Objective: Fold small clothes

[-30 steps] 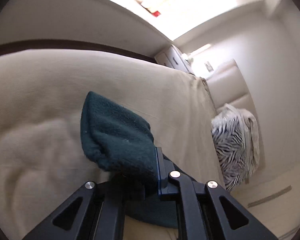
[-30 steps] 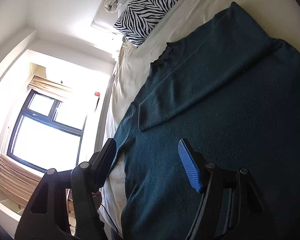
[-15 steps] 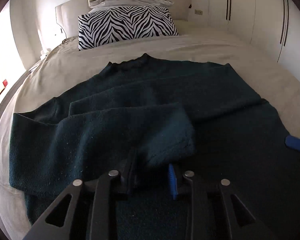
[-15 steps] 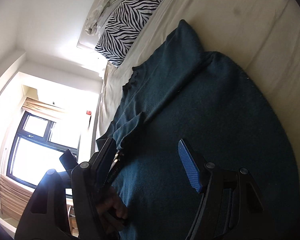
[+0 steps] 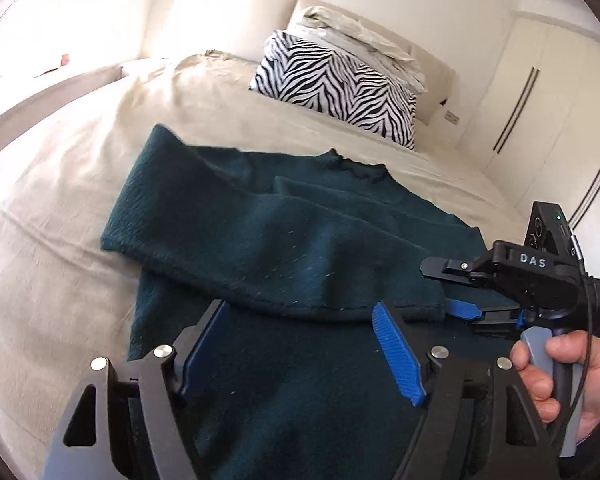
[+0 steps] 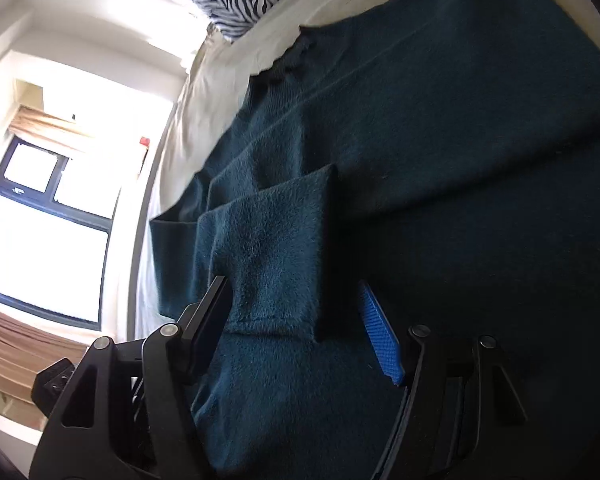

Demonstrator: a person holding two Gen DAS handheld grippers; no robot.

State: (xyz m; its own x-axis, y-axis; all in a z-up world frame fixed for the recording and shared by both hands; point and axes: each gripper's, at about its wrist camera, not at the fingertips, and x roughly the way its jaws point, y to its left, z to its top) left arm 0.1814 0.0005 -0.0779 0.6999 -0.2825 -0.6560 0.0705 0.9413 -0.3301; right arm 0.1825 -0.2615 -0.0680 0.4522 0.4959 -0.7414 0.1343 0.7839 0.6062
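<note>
A dark teal sweater lies flat on the beige bed, neck toward the pillows. One sleeve is folded across the body, its cuff lying near the middle. My left gripper is open and empty, just in front of the folded sleeve's edge. My right gripper is open, its jaws either side of the cuff without gripping it. It also shows in the left wrist view, held in a hand at the right.
A zebra-print pillow and rumpled pale bedding sit at the headboard. White wardrobe doors stand to the right of the bed. A bright window is on the left side of the room.
My left gripper carried the sleeve across the sweater's body, then opened and let it go. My right gripper moved in to the cuff.
</note>
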